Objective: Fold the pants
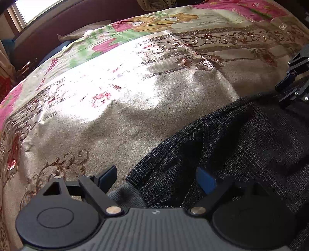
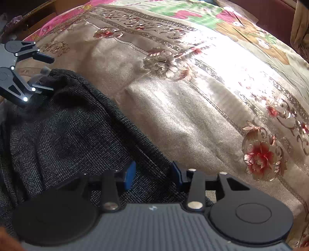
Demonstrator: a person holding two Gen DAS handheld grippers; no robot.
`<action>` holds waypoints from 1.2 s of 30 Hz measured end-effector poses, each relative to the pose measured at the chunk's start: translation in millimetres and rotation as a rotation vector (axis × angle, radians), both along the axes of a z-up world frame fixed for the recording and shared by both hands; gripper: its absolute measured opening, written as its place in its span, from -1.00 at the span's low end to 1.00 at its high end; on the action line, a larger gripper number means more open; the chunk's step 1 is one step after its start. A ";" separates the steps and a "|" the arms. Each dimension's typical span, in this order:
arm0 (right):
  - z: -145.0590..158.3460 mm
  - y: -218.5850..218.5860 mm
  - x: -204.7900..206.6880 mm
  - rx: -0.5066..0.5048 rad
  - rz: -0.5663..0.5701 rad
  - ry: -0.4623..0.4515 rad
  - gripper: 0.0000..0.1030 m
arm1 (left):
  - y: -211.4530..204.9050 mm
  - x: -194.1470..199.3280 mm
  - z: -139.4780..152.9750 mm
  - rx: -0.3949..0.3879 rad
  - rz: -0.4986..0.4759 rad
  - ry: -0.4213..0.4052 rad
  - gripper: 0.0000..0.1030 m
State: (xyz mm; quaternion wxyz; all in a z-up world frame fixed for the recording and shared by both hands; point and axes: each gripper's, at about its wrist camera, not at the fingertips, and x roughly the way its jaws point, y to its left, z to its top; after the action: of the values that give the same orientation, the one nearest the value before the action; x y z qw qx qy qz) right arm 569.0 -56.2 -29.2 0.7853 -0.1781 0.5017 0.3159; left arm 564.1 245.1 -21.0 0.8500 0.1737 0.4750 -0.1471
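Note:
Dark grey woven pants (image 1: 241, 139) lie bunched on a beige floral bedspread (image 1: 115, 119). My left gripper (image 1: 156, 178) is open, its blue-padded jaws standing either side of a corner of the pants. In the right wrist view the pants (image 2: 67, 131) fill the lower left. My right gripper (image 2: 153, 174) is open, with the pants' folded edge running between its blue pads. The left gripper (image 2: 43, 73) shows at the far left of the right wrist view, open over the pants' far corner. The right gripper (image 1: 289, 90) shows at the right edge of the left wrist view.
The bedspread (image 2: 183, 115) spreads beyond the pants, with a sunlit patch. A pink and green cartoon sheet (image 1: 154, 21) lies further back. A dark headboard (image 1: 48, 32) and a window (image 1: 34, 9) are behind the bed.

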 end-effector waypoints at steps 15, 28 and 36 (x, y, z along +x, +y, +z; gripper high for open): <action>-1.6 -0.2 4.4 -0.017 -0.002 0.063 -0.71 | 6.2 16.7 -9.8 -0.040 -0.002 0.099 0.78; 12.6 -5.6 -4.9 -0.053 0.026 0.027 -0.67 | -9.6 -13.1 7.6 0.097 -0.074 0.015 0.00; -6.1 -0.7 9.2 -0.096 0.089 -0.013 -0.05 | -3.5 -9.6 6.2 0.063 -0.069 0.022 0.01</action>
State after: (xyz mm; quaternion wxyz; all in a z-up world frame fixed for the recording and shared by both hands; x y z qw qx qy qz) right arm 578.3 -57.0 -35.3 0.7644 -0.2397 0.5026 0.3251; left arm 554.5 241.7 -14.9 0.8332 0.2150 0.4825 -0.1634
